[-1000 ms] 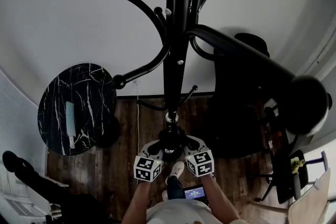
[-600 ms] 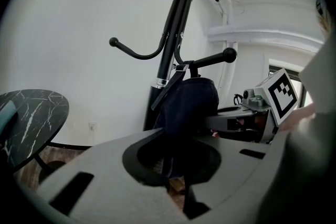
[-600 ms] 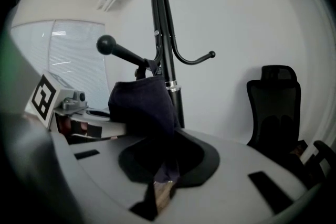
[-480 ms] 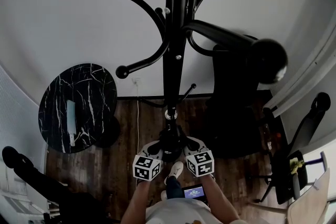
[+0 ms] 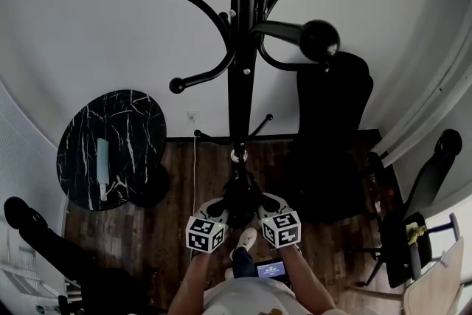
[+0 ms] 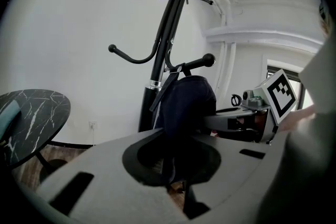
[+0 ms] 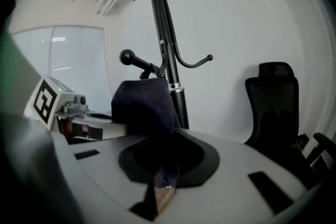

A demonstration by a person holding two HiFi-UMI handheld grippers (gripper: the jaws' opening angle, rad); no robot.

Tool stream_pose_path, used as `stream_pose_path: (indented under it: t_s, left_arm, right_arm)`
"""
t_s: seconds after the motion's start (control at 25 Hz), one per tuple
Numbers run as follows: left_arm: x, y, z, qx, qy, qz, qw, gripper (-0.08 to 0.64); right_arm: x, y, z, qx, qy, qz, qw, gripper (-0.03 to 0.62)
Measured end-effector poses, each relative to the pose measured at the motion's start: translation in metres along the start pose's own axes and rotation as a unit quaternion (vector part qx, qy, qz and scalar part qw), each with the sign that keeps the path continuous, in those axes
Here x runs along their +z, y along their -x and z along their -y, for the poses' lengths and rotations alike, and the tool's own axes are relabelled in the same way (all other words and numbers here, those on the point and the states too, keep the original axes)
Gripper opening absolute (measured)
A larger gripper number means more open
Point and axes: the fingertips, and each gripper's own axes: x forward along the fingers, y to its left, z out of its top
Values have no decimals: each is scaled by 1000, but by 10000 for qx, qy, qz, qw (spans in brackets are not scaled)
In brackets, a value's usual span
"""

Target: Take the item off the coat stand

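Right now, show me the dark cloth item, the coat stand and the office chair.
dark cloth item (image 6: pixel 186 99), left gripper view, middle of the bunched fabric.
coat stand (image 5: pixel 240 85), head view, on its upright pole.
office chair (image 7: pixel 273 102), right gripper view, on the backrest.

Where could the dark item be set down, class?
Bare marble on the round table, right of its pale strip; wooden floor between table and coat stand. Crowded right of the stand, around the black office chair.

One coat stand, one dark item, one marble table, one high-backed office chair, two grippers: left gripper, right gripper.
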Motion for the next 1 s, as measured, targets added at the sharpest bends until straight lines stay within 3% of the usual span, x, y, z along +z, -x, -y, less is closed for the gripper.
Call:
stream_pose_path:
  t_s: [1.0]
  left_arm:
    - [0, 41, 36, -37, -187, 171, 9997, 31]
  right_arm:
    - [-6, 52, -26, -34, -24, 283, 9996, 35]
